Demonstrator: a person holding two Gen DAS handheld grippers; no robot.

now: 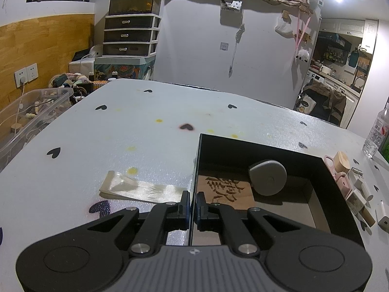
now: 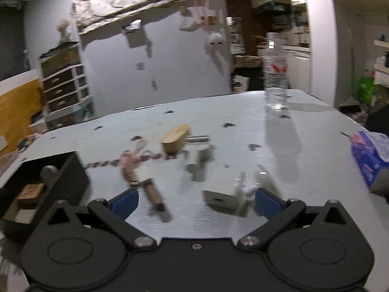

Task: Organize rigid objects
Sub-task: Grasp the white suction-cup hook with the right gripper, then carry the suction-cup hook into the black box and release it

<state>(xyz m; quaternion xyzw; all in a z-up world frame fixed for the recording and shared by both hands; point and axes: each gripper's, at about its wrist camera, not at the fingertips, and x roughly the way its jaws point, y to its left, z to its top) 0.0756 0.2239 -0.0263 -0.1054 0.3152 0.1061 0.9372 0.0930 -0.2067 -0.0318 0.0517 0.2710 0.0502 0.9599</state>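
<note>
A black open box (image 1: 323, 182) lies on the white table (image 1: 145, 131); inside are a grey rounded case (image 1: 267, 177) and a wooden tile (image 1: 226, 189). My left gripper (image 1: 193, 209) is shut on the box's left wall. Small items lie right of the box: a wooden oval piece (image 1: 341, 161), pink pieces (image 1: 341, 180) and white blocks (image 1: 359, 185). In the blurred right wrist view my right gripper (image 2: 195, 200) is open and empty above the table, with a white charger (image 2: 223, 194) and a brown cylinder (image 2: 154, 196) between its fingers. The wooden oval piece (image 2: 176, 137) and the box (image 2: 70, 172) also show there.
A clear plastic strip (image 1: 143, 189) lies left of the box. A water bottle (image 2: 276, 73) stands at the far right of the table. A blue packet (image 2: 372, 155) sits at the right edge. A clear bin (image 1: 31, 119) stands off the table's left side.
</note>
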